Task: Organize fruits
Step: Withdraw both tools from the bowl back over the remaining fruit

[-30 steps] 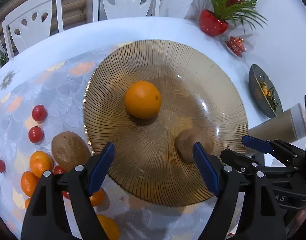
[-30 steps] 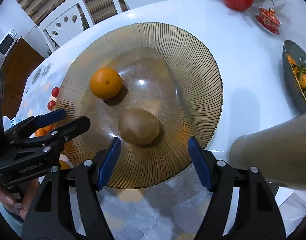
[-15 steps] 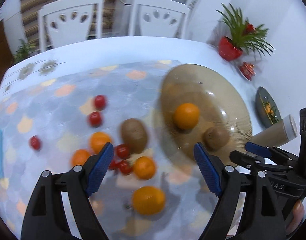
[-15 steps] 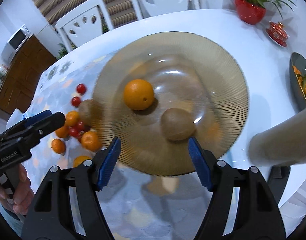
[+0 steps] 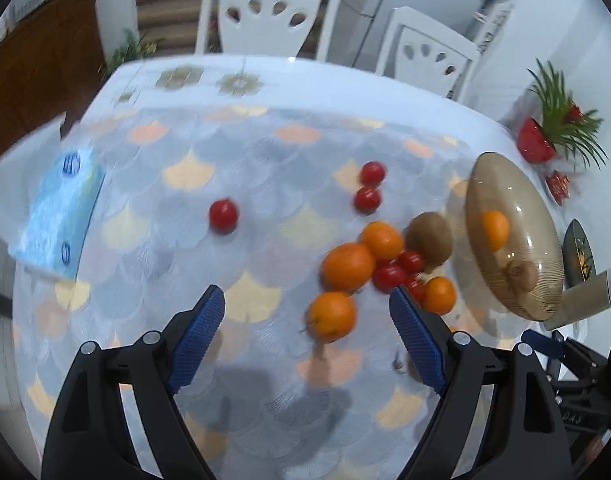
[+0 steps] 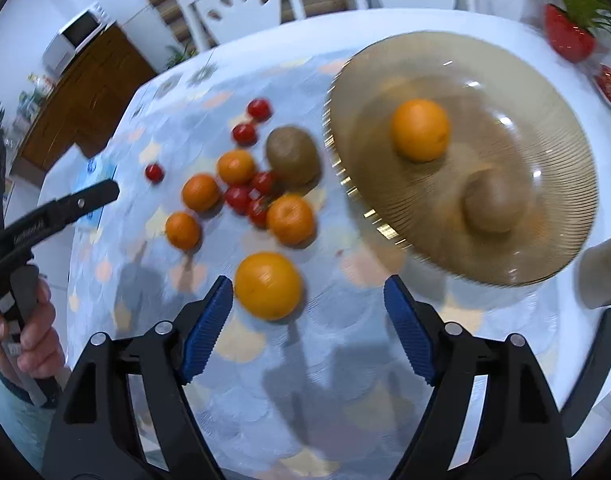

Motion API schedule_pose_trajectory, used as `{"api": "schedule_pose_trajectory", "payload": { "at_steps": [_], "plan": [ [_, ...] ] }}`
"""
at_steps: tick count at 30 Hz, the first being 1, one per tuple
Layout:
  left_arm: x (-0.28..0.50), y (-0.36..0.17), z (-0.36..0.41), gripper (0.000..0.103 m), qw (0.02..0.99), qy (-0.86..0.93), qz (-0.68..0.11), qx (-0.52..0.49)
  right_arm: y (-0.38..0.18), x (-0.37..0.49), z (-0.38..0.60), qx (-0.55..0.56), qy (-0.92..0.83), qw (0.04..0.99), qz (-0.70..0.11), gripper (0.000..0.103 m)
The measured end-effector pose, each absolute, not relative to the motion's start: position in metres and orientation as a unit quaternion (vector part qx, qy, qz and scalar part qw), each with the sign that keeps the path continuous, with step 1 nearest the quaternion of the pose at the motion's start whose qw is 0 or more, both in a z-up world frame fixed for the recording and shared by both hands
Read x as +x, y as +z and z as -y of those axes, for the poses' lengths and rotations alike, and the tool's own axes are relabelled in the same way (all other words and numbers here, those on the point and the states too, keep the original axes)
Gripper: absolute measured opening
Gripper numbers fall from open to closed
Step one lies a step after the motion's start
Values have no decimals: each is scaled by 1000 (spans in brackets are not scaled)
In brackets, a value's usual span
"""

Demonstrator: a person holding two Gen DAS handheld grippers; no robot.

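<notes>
A ribbed amber glass plate (image 6: 465, 64) holds an orange (image 6: 420, 129) and a kiwi (image 6: 491, 206). Left of it, loose fruit lies on the patterned cloth: a kiwi (image 6: 292, 155), several tangerines (image 6: 290, 219) and cherry tomatoes (image 6: 249, 198). A large orange (image 6: 268, 285) sits just ahead of my right gripper (image 6: 308, 284), close to its left finger; the gripper is open and holds nothing. In the left wrist view my left gripper (image 5: 305, 296) is open above the cloth, with an orange (image 5: 331, 316) just beyond its fingers. The plate (image 5: 517, 200) lies far right there.
A blue tissue pack (image 5: 57, 216) lies at the table's left edge. White chairs (image 5: 265, 16) stand behind the table. A red pot plant (image 5: 535, 146), a dark dish (image 5: 579, 256) and a beige cylinder (image 5: 581, 296) stand to the right. A hand (image 6: 29, 320) holds the left gripper.
Both views have pulled back and swung left from over the plate to the loose fruit on the cloth. Both grippers have stayed open and empty.
</notes>
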State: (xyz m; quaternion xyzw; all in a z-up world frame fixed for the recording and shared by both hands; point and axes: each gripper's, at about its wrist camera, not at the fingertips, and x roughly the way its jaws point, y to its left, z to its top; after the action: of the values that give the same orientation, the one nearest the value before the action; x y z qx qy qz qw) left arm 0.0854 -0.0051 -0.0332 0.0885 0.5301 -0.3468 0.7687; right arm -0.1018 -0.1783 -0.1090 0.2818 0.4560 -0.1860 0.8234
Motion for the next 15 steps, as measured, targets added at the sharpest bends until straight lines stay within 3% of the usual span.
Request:
{"api": "schedule_pose_trajectory", "payload": {
  "at_steps": [15],
  "plan": [
    [77, -102, 31, 78, 706, -369, -598, 88, -145, -77, 166, 283, -161, 800, -504, 81]
  ]
}}
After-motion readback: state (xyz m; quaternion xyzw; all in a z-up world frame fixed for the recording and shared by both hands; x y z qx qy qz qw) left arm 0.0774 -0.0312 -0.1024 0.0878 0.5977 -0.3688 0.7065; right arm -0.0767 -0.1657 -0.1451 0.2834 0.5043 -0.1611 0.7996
